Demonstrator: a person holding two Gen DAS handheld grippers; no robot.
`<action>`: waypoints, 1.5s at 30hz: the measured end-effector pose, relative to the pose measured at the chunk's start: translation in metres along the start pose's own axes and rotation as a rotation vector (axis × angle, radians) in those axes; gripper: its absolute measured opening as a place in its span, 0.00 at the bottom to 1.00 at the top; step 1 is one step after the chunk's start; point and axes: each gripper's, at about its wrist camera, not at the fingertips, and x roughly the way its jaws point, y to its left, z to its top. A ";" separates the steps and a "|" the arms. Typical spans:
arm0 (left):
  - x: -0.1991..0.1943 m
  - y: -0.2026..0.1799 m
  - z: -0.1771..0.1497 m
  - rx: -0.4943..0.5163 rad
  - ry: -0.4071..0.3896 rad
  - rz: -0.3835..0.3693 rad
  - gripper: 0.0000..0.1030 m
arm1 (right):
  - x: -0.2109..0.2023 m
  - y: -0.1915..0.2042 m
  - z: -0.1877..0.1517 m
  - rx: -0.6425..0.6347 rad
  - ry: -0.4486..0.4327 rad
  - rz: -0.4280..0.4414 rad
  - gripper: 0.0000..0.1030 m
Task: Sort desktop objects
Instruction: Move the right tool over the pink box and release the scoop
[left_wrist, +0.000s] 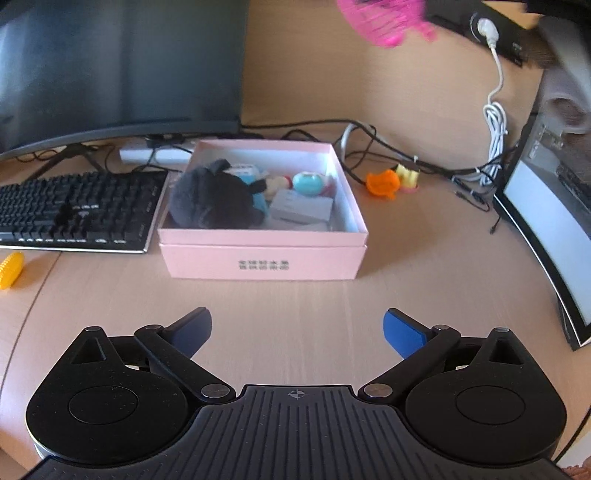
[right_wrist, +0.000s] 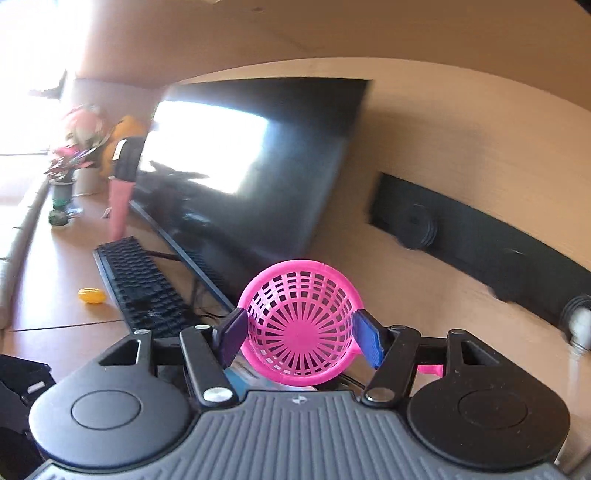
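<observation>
Your right tool (right_wrist: 300, 338) pinches the pink basket (right_wrist: 300, 325), held high above the surface (left_wrist: 295, 302); its slick mesh could twist free if you swing fast. Your left tool (left_wrist: 297, 332) hangs spread, empty, before the box (left_wrist: 262, 258).

L wrist: low over desk (left_wrist: 295, 295), facing box (left_wrist: 262, 254); R wrist: raised, tilted; both show keyboard (left_wrist: 77, 210).

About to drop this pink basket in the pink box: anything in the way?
Nothing visible blocks the open top of the pink box. The pink basket, held in the right gripper, is high above the desk. The box is already crowded: a grey plush fills its left half.
</observation>
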 end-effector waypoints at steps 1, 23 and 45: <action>-0.003 0.005 0.000 -0.006 -0.005 0.000 0.99 | 0.012 0.002 0.004 0.030 0.018 0.039 0.61; 0.006 0.126 -0.029 -0.119 0.084 -0.011 1.00 | 0.185 -0.055 -0.091 1.219 0.483 -0.098 0.74; 0.020 0.113 -0.025 -0.111 0.031 -0.126 1.00 | 0.201 -0.036 -0.108 0.893 0.390 0.045 0.54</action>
